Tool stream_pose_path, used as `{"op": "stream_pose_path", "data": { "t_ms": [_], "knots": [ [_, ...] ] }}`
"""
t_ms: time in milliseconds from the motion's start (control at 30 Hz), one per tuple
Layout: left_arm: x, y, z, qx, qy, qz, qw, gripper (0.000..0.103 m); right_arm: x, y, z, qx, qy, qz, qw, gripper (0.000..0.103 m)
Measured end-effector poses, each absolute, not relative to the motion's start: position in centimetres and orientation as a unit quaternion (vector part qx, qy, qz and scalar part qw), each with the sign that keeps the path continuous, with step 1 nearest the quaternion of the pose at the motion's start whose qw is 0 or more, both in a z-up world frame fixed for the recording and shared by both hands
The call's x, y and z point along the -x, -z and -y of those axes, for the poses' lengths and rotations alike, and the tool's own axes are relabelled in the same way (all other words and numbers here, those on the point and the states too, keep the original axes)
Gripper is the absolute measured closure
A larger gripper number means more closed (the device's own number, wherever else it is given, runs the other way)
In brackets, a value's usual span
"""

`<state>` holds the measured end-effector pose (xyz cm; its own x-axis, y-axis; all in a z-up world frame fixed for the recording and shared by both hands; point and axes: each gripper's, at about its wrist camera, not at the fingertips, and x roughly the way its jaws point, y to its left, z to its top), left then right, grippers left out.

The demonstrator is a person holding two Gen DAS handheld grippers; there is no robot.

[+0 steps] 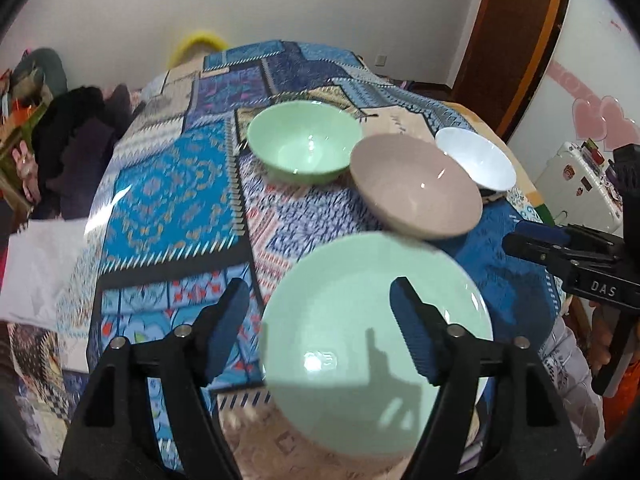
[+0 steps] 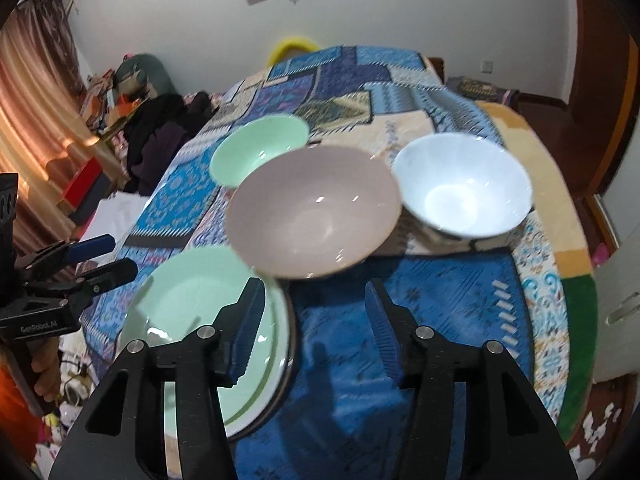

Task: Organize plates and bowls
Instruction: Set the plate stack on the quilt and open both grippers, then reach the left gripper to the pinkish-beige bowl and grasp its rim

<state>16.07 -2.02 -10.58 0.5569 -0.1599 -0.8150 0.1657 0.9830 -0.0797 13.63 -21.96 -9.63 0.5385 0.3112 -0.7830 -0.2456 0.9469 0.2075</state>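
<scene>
A pale green plate (image 1: 360, 340) lies at the near edge of the patterned tablecloth (image 1: 168, 192). My left gripper (image 1: 322, 332) hovers over the plate's left part, open, its pads clear of the rim. In the right wrist view that plate (image 2: 192, 312) tops a small stack, with other rims showing under it. Behind it stand a green bowl (image 1: 304, 148), a beige-pink bowl (image 1: 416, 188) and a white bowl (image 1: 476, 160). My right gripper (image 2: 316, 328) is open above the blue cloth just right of the stack, with nothing between its fingers. The pink bowl (image 2: 316, 208) is right ahead of it.
Dark clothes (image 1: 76, 132) and a white sheet (image 1: 40, 264) lie off the table's left side. A yellow chair back (image 1: 200, 40) shows behind the far edge. A white cabinet (image 1: 576, 184) and a wooden door frame (image 1: 516, 40) stand to the right.
</scene>
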Motion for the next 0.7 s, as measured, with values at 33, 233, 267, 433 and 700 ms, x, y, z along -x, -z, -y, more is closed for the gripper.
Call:
{"op": "stream_pose_path", "data": {
  "t_ms": [33, 233, 267, 433, 700],
  "knots": [
    [-16.5, 10.5, 2.4, -0.003, 0.093, -0.461, 0.882, 0.025, -13.9, 9.6, 22.2, -0.038, -0.156, -0.451, 0.878, 0.053],
    [-19.6, 10.5, 4.4, 0.003, 0.102, -0.456, 0.884, 0.014, -15.8, 10.4, 23.8, -0.056, -0.14, -0.451, 0.88, 0.05],
    [-20.4, 10.6, 4.8, 0.004, 0.103, -0.457, 0.883, 0.014, -16.2, 10.6, 23.9, -0.059, -0.138, -0.453, 0.879, 0.05],
    [-23.4, 12.2, 6.0, 0.007, 0.107, -0.475, 0.873, 0.014, -17.5, 11.9, 24.5, -0.073, -0.132, -0.46, 0.875, 0.049],
    [-27.1, 14.9, 7.2, 0.013, 0.108, -0.495, 0.862, 0.014, -19.1, 13.3, 24.7, -0.09, -0.14, -0.468, 0.868, 0.05]
  ]
}}
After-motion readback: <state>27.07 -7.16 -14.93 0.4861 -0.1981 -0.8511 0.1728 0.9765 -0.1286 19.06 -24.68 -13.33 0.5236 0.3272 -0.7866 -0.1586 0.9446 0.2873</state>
